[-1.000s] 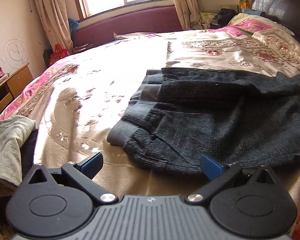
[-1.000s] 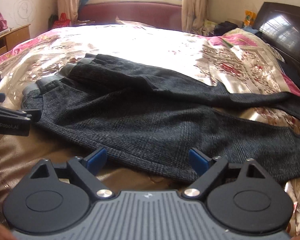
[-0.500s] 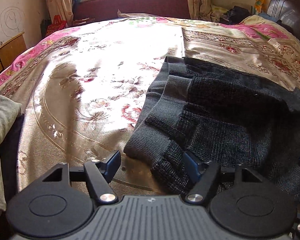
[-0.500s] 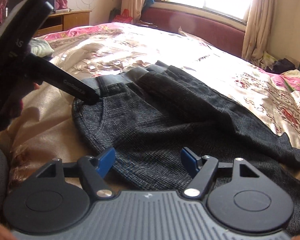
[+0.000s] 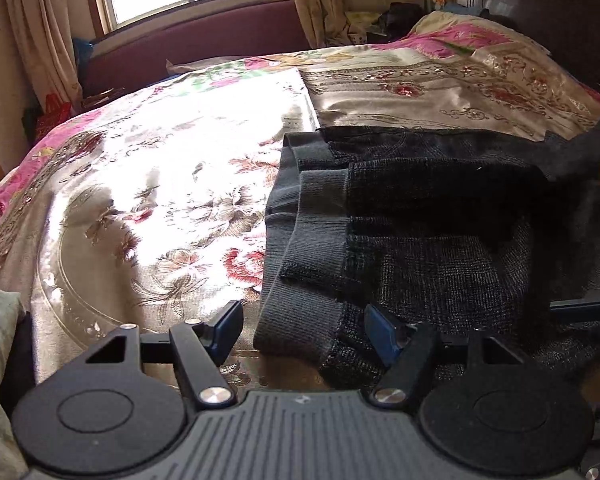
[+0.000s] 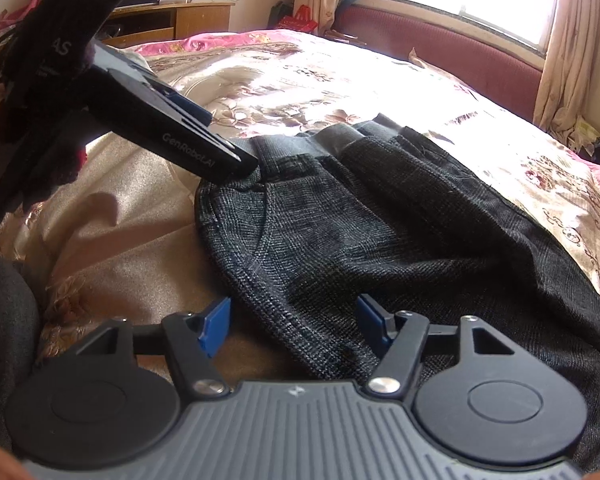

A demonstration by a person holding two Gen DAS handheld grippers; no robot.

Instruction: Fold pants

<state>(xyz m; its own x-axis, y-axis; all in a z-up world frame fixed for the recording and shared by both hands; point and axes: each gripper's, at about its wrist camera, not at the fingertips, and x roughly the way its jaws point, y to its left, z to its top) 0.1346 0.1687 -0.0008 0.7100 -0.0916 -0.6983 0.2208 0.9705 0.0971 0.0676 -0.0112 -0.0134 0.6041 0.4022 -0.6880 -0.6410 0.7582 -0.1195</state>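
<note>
Both grippers, left gripper [image 5: 302, 326] and right gripper [image 6: 294, 322], are held spread at the near edge of the pants [image 6: 380, 232] laid on the bed [image 5: 160, 184], so probably the grab step, with fingers needing to be closed next.

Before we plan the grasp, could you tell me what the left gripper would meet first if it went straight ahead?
Most likely the pants: their grey waistband lies between the open left gripper fingers, directly ahead on the bedspread.

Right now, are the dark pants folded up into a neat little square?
No, the pants lie spread and rumpled across the bedspread, with a leg trailing off to the right.
</note>
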